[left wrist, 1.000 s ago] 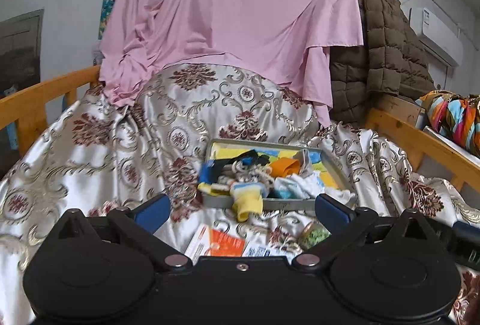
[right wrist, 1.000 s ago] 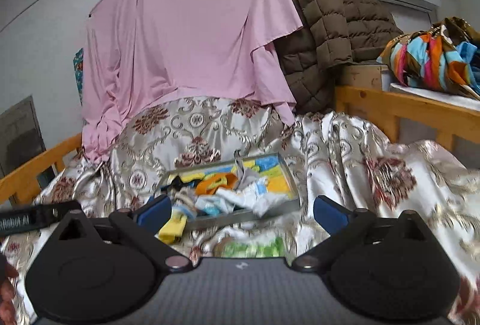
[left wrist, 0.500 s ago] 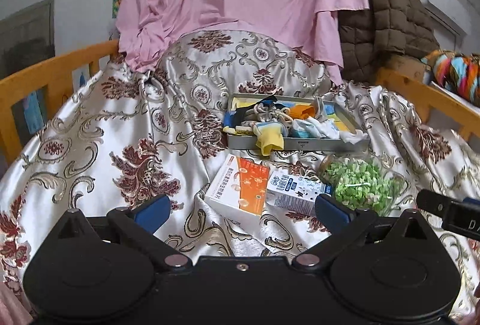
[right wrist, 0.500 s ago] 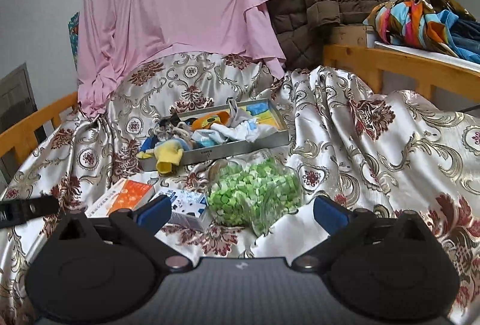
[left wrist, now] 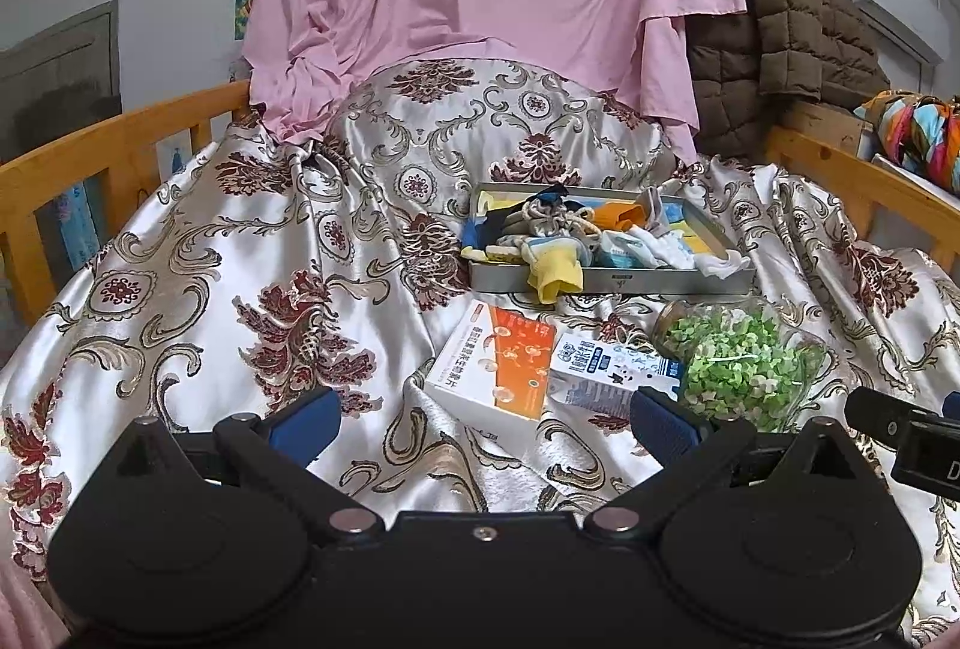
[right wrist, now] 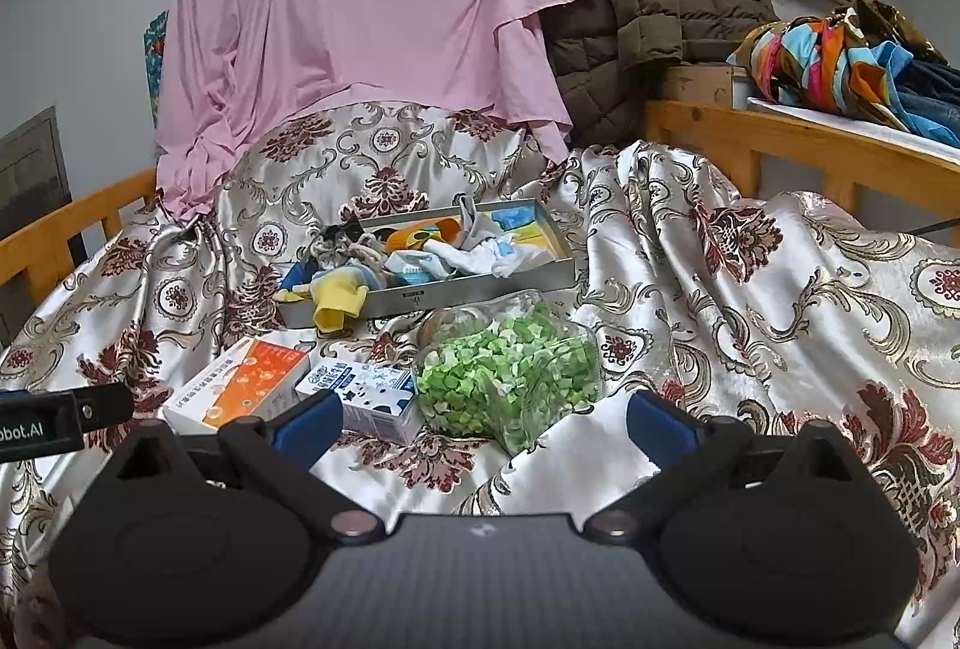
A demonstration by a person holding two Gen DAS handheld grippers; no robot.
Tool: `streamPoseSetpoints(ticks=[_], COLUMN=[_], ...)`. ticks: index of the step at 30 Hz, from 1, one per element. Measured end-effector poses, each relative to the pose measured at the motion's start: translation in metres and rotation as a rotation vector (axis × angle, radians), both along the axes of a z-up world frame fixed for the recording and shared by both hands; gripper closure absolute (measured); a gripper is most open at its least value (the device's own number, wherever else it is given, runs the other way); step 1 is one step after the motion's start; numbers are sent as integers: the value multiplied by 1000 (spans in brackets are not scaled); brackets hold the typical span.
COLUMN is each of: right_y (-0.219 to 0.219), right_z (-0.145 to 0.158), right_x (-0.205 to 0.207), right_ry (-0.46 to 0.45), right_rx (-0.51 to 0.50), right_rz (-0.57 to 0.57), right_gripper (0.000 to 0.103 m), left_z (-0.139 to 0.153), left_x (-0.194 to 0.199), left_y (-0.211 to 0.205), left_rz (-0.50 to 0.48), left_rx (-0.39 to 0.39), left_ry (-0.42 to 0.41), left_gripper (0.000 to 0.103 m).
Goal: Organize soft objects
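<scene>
Brocade bedspread [left wrist: 180, 259]; tray [left wrist: 606, 281] heaped with crumpled socks [left wrist: 555, 241]; both hand-held grippers [left wrist: 483, 418] [right wrist: 483, 418] apart.

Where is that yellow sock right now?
The yellow sock droops over the front wall of the metal tray, at its left end, just behind the orange-and-white box; the right view shows it too.

Both grippers, left [left wrist: 483, 418] and right [right wrist: 483, 418], have drawn back from the tray [left wrist: 606, 283] since a second ago. The orange box [left wrist: 498, 361], milk carton [left wrist: 606, 367] and jar [right wrist: 510, 367] now show in full ahead of the fingers.
</scene>
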State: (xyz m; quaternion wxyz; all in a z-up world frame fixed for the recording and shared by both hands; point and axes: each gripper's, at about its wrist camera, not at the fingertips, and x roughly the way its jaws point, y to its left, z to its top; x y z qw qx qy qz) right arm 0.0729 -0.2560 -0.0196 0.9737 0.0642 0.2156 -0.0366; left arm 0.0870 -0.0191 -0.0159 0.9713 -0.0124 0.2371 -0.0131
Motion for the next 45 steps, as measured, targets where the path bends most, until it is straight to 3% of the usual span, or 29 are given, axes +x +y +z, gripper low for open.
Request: streamPoseSetpoints(ticks=[45], right_y=[0], right_z=[-7], right_x=[6], right_ry=[32], right_rx=[-5], right_rz=[27], right_gripper=[0], left_z=[-2], left_x=[2], left_y=[1], left_rz=[9], left_rx=[20], left_ry=[10], left_gripper=[1])
